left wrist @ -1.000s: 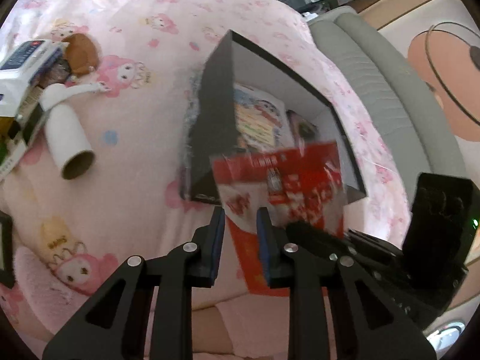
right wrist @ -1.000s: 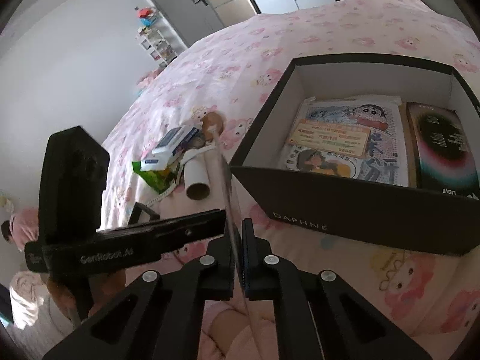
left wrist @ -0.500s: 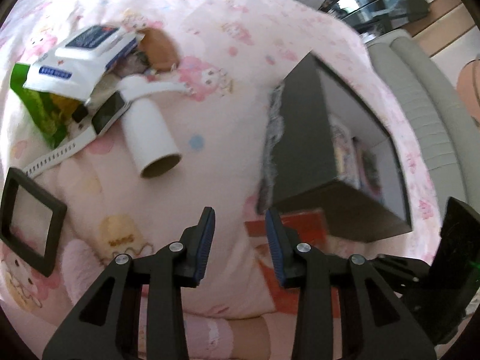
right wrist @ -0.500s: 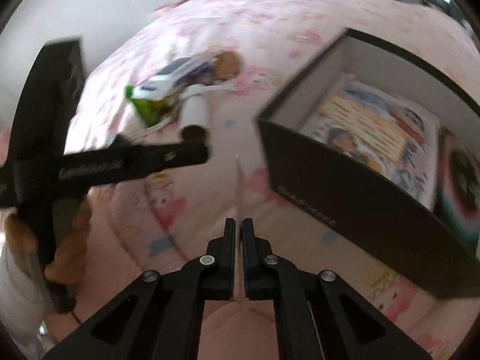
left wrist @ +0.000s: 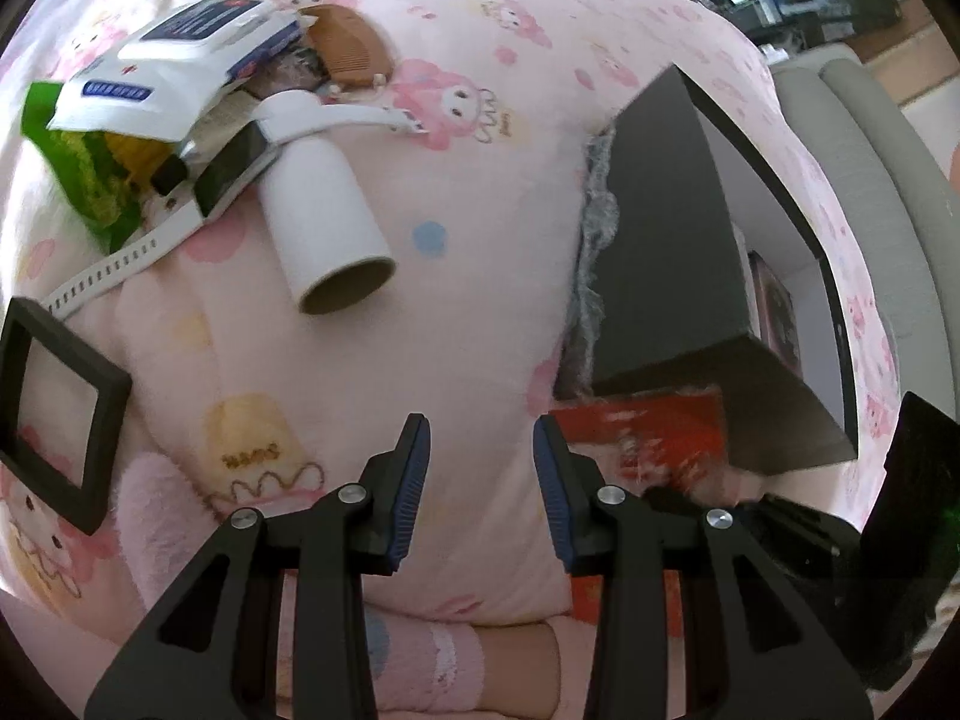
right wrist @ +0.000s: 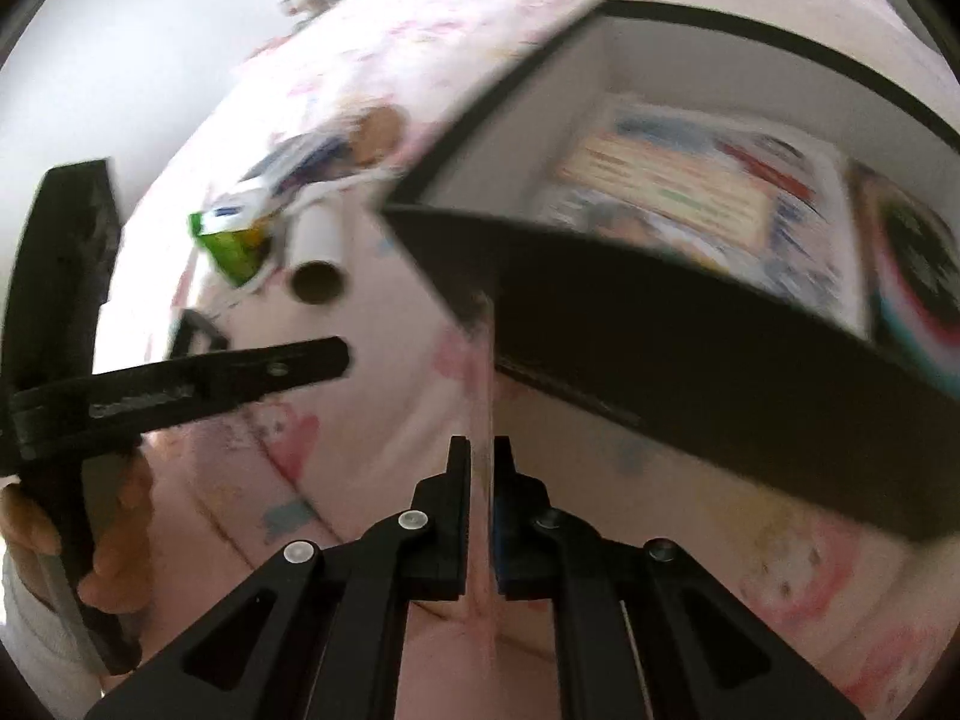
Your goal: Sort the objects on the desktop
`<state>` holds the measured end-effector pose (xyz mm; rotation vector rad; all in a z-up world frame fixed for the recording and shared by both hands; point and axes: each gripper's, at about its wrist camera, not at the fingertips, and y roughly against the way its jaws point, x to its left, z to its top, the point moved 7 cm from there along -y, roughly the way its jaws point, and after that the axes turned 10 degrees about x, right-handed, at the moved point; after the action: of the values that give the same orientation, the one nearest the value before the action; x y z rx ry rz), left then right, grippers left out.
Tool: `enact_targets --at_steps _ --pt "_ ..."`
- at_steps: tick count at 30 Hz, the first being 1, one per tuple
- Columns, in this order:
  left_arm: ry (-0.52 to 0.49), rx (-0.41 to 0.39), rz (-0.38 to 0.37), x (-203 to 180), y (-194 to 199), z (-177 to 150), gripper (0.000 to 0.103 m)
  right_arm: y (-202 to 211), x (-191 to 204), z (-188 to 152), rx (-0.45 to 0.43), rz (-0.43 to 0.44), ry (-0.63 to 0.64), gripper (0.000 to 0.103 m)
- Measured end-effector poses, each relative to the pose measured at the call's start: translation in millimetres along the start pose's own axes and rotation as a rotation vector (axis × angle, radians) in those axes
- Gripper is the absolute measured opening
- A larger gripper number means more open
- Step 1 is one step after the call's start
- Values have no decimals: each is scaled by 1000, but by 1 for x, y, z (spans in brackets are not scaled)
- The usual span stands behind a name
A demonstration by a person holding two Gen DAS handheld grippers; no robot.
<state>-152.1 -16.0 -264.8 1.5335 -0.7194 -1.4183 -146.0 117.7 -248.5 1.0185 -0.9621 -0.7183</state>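
Observation:
My left gripper (left wrist: pixel 480 450) is open and empty above the pink bedspread. My right gripper (right wrist: pixel 482 450) is shut on a thin red packet, seen edge-on between its pads (right wrist: pixel 483 396); the left wrist view shows its red face (left wrist: pixel 648 438) low by the black box. The open black box (left wrist: pixel 654 240) lies right of the left gripper and holds comic booklets (right wrist: pixel 690 192). A white cardboard tube (left wrist: pixel 324 222), a white watch (left wrist: pixel 180 210), a white wipes pack (left wrist: pixel 180 54), a green snack bag (left wrist: pixel 78 174) and a brown comb (left wrist: pixel 348 48) lie at upper left.
A black-framed square (left wrist: pixel 54 402) lies at the left edge. A grey sofa (left wrist: pixel 870 150) runs along the right. The left gripper's body (right wrist: pixel 180 384) shows in the right wrist view, held by a hand.
My left gripper has let go of the red packet, opened, and swung left toward the pile. My right gripper now holds the packet alone and has moved nearer the box.

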Motion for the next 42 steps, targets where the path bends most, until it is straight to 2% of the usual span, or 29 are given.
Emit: enact_targets --at_steps 5,8,11,16,19,22,24,28,30,32,35,36,38,39,42 --pt "40 -7 -7 8 3 0 38 -1 39 1 37 119 141 2" --pt "60 -13 -23 10 7 0 39 -2 54 -1 59 121 236 2" --pt "72 -6 -26 11 5 0 40 -5 53 -1 76 112 252 3" --pt "86 12 -29 12 1 1 41 -10 22 1 89 -19 131 6" --pt "94 22 -30 13 -1 1 41 9 9 -2 35 -38 59 6" --pt "99 31 -26 13 -4 2 41 30 10 -5 -36 8 43 6" --pt "93 37 -21 12 -5 2 41 31 11 -8 -36 -14 55 6" --pt "83 35 -32 10 -3 1 41 26 -2 -16 -17 -145 -7 6" --pt "86 34 -34 11 -4 2 42 29 -15 -25 -27 -105 -117 7" --pt "87 46 -24 10 -8 3 43 24 -27 -39 -22 -45 -260 13" --pt "80 76 -12 5 -19 4 44 6 -33 -59 29 3 -394 18" --pt "67 80 -16 1 -23 4 47 1 -33 -62 32 15 -423 20" --pt "45 81 -26 -7 -28 5 55 -8 -33 -63 37 16 -451 35" --pt "37 79 -32 -10 -30 5 58 -11 -33 -63 42 8 -460 37" --pt "18 82 -39 -14 -31 4 58 -25 -37 -61 66 -28 -469 40"
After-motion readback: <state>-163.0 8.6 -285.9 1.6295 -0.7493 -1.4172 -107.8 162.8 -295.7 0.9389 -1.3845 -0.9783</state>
